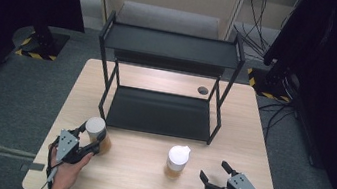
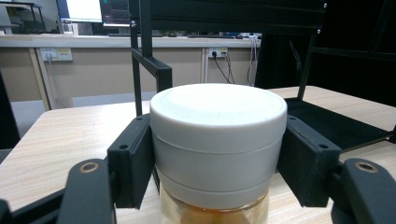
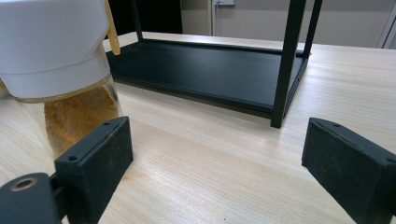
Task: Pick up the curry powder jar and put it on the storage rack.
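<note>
Left gripper [image 1: 90, 139] clamped on white-lidded jar [image 2: 217, 140] at near-left of pale wood table [image 1: 142, 186]; right gripper [image 1: 216, 173] jaws apart, unladen — second jar [image 1: 177, 160] just beside. Black two-tier rack [image 1: 166, 81] at table's far side — grey floor, wall sockets behind.

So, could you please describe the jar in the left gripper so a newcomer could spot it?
On the wooden table, look in front of the black shelf rack, at its left corner. The jar there has a flat white lid; the other jar, mid-table, has a spouted cap.
</note>
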Tool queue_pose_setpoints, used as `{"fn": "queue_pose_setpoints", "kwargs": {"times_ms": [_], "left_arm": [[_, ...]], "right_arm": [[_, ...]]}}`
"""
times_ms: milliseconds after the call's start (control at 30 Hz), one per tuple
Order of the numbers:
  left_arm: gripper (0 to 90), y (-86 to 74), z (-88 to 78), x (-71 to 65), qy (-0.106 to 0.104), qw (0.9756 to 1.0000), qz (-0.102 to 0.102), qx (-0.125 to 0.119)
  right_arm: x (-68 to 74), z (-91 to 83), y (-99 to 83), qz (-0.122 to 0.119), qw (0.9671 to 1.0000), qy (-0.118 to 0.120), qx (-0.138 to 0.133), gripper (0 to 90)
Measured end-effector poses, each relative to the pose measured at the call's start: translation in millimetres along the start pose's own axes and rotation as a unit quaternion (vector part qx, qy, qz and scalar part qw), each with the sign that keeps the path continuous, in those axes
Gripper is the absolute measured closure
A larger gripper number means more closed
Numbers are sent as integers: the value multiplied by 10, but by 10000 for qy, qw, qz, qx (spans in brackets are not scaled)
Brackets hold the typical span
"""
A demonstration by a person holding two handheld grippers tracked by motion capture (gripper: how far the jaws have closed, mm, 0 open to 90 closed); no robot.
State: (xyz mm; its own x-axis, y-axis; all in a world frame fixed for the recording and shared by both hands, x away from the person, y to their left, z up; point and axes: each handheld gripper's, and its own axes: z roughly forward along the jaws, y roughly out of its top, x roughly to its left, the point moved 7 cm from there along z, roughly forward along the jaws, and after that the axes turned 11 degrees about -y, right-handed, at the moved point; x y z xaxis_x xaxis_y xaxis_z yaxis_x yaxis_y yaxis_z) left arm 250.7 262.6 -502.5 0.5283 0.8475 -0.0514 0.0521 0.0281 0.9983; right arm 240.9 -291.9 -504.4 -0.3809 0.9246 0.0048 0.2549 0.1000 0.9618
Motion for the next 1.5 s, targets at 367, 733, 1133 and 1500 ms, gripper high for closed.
{"fn": "queue_pose_setpoints", "kwargs": {"times_ms": [367,733,1133,1500], "left_arm": [[330,186,-10,-80,-77,9997,52,-209],[330,425,23,-140,-108,9988,186,-433],[331,690,137,-194,-117,9975,265,-646],[331,883,219,-213,-112,9959,320,-836]], "right_arm": [[-2,0,0,8,10000,-1,0,91],[-1,1,1,4,10000,0,5,91],[1,1,1,5,10000,-7,7,91],[2,1,2,6,10000,-3,10,91]]}}
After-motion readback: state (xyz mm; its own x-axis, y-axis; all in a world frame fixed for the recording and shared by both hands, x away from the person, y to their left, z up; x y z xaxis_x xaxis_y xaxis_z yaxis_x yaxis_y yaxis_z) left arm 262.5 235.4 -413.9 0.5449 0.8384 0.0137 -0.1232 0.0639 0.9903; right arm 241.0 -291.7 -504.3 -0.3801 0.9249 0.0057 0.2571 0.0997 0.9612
